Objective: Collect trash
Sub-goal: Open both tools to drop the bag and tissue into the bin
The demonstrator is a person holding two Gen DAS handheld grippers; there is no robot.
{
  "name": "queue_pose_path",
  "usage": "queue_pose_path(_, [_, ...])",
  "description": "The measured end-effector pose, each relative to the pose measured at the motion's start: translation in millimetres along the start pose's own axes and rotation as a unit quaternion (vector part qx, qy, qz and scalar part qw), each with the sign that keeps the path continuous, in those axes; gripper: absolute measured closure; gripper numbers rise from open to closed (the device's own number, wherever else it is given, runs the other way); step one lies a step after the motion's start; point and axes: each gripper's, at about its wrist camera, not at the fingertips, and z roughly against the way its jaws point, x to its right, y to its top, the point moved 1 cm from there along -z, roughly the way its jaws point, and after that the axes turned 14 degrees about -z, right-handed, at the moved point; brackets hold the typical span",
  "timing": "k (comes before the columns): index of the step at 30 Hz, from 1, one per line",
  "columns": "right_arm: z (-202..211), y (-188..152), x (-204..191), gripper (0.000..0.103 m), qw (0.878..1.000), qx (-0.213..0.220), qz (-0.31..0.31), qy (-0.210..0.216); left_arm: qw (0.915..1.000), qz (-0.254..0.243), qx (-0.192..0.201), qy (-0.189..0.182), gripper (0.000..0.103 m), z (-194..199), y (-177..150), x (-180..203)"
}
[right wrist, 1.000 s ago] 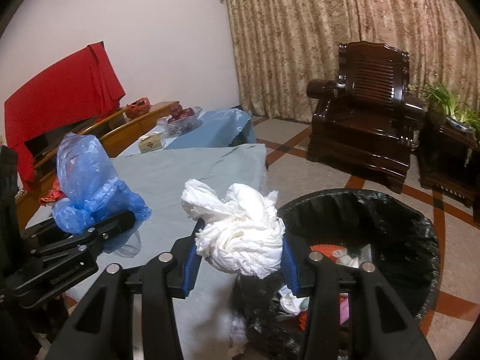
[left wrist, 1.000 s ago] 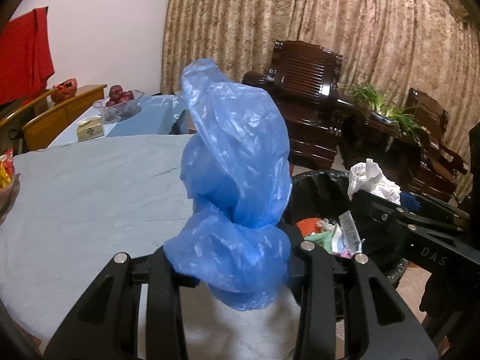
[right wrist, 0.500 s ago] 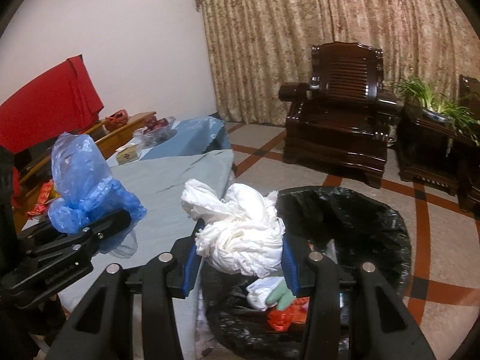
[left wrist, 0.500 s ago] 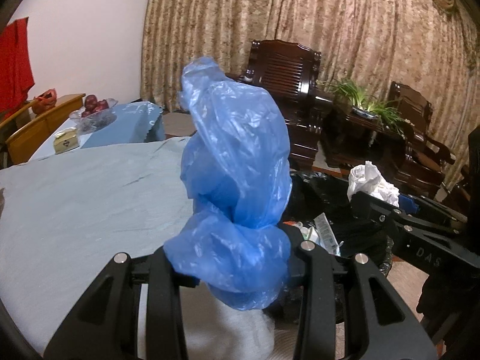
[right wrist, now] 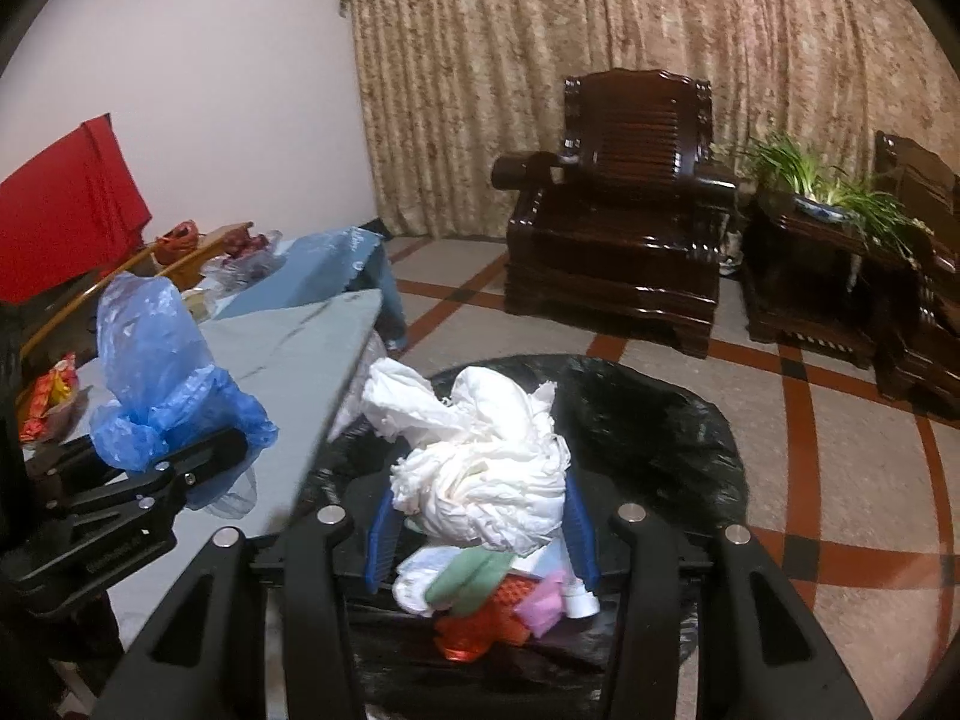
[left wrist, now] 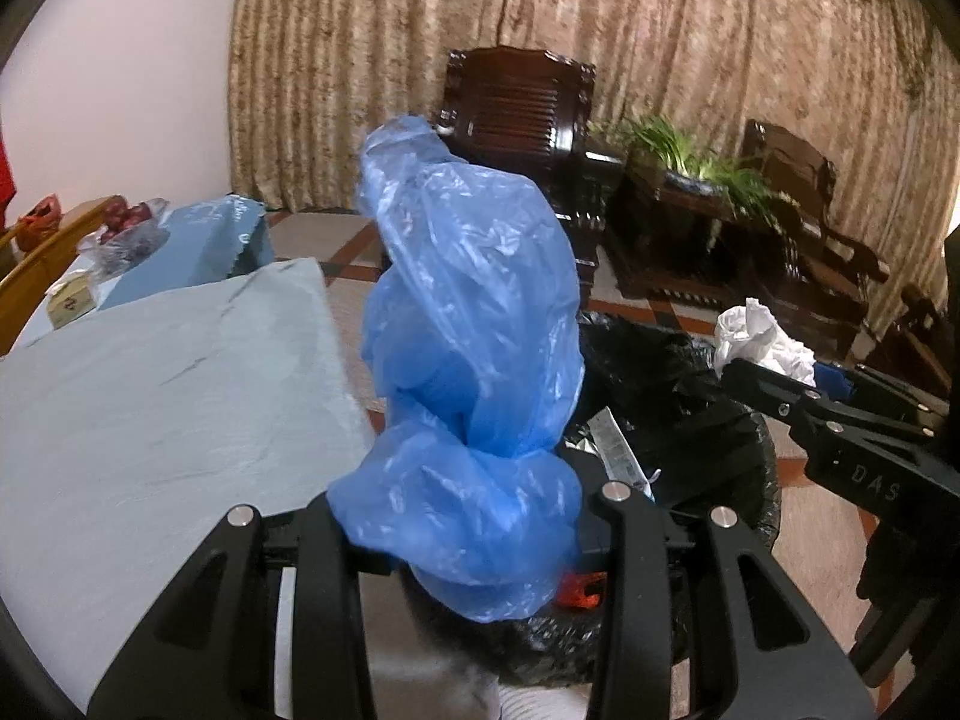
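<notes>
Dark wooden armchair [right wrist: 624, 228], potted plant [right wrist: 822, 180], patterned curtain [right wrist: 600, 18], red cloth [right wrist: 66, 204]

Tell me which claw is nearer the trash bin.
Right. The right claw, holding tissue, hangs over the bin; the left claw, holding a blue bag, sits at its table-side rim.

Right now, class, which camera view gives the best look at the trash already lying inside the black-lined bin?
The right wrist view: it looks down into the bin, showing the orange, green, pink and white trash below the white paper wad. The left wrist view shows only a wrapper and an orange scrap, as the blue plastic bag covers most of it.
</notes>
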Motion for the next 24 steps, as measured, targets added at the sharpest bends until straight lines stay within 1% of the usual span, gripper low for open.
queue_pose_path(5, [-13, 1, 24, 0.057, 1.0, -0.007, -0.01, -0.011, 0.9998, -0.009, -0.006, -0.014, 0.066, -30, 7, 10])
queue_pose_path(13, [-39, 9, 53, 0.057, 0.999, -0.021, -0.021, -0.023, 0.9993, -0.03, -0.01, -0.022, 0.066, -66, 23, 25])
queue_pose_path(17, [-54, 10, 61, 0.053, 0.999, -0.026, -0.019, -0.029, 0.999, -0.032, -0.015, -0.025, 0.064, -81, 27, 29])
queue_pose_path(18, [-59, 9, 63, 0.049, 0.999, -0.028, -0.018, -0.032, 0.9989, -0.03, -0.017, -0.031, 0.059, -85, 28, 29])
queue_pose_path(19, [-63, 8, 65, 0.043, 0.999, -0.031, -0.018, -0.039, 0.9986, -0.029, -0.021, -0.039, 0.054, -89, 27, 30])
queue_pose_path(20, [-65, 8, 67, 0.039, 0.998, -0.032, -0.018, -0.043, 0.9981, -0.026, -0.03, -0.047, 0.043, -95, 26, 30])
queue_pose_path(21, [-68, 7, 70, 0.036, 0.998, -0.034, -0.018, -0.049, 0.9979, -0.022, -0.034, -0.051, 0.035, -98, 24, 30])
queue_pose_path(23, [-68, 6, 74, 0.023, 0.998, -0.034, -0.02, -0.057, 0.9974, -0.015, -0.034, -0.062, 0.031, -99, 21, 27])
queue_pose_path(24, [-66, 5, 77, 0.021, 0.998, -0.032, -0.022, -0.058, 0.9972, -0.014, -0.034, -0.064, 0.028, -99, 20, 26])
